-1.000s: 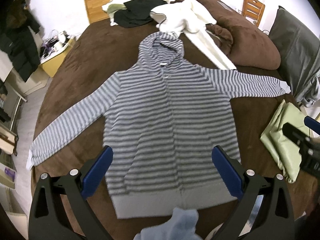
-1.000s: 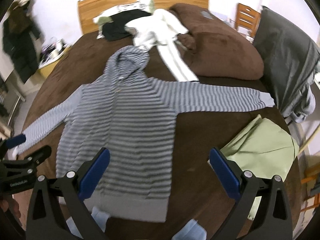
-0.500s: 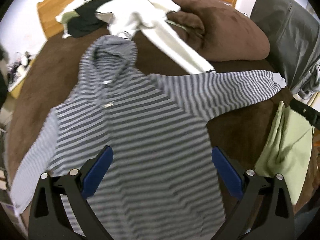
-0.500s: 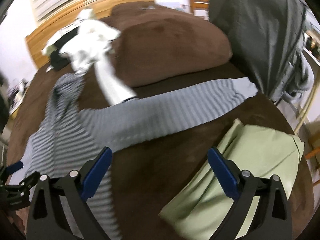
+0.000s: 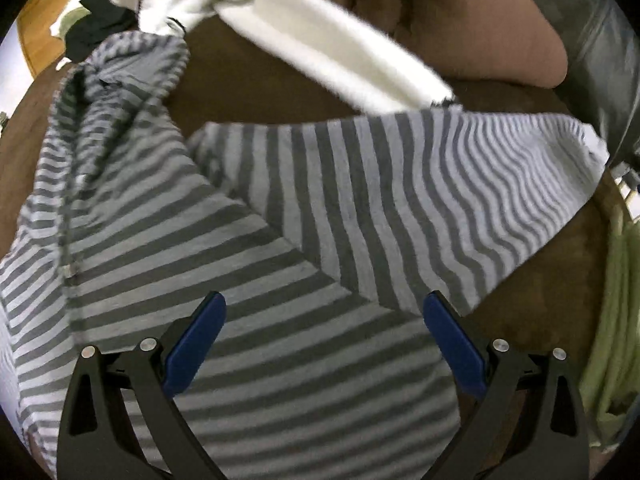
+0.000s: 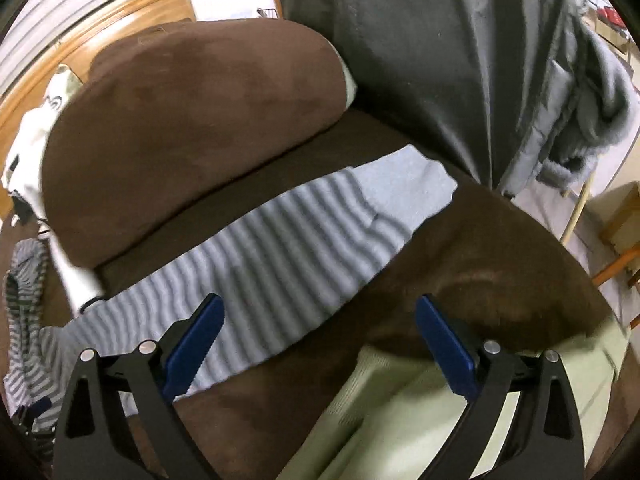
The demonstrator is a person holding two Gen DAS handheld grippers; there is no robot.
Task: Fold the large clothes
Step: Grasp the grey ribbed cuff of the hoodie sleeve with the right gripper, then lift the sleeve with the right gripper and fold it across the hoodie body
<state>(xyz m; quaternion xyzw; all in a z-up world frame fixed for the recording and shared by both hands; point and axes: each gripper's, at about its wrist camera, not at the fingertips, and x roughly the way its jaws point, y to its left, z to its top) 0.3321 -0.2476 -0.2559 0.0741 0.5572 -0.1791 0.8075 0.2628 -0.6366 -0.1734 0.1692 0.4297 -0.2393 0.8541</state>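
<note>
Striped hoodie point(image 5: 248, 264) flat on brown bedspread point(image 6: 500, 256), sleeve point(image 6: 280, 248) stretched toward the grey coat point(image 6: 460, 60); left gripper point(image 5: 322, 336) spread wide over the body, right gripper point(image 6: 318, 338) spread wide between sleeve and green cloth point(image 6: 400, 408), both holding nothing

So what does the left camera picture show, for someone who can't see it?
A grey-and-white striped hoodie lies flat on a brown bedspread, one sleeve stretched right. The left gripper hovers over it, jaws open. A white fleece garment lies beyond.
</note>
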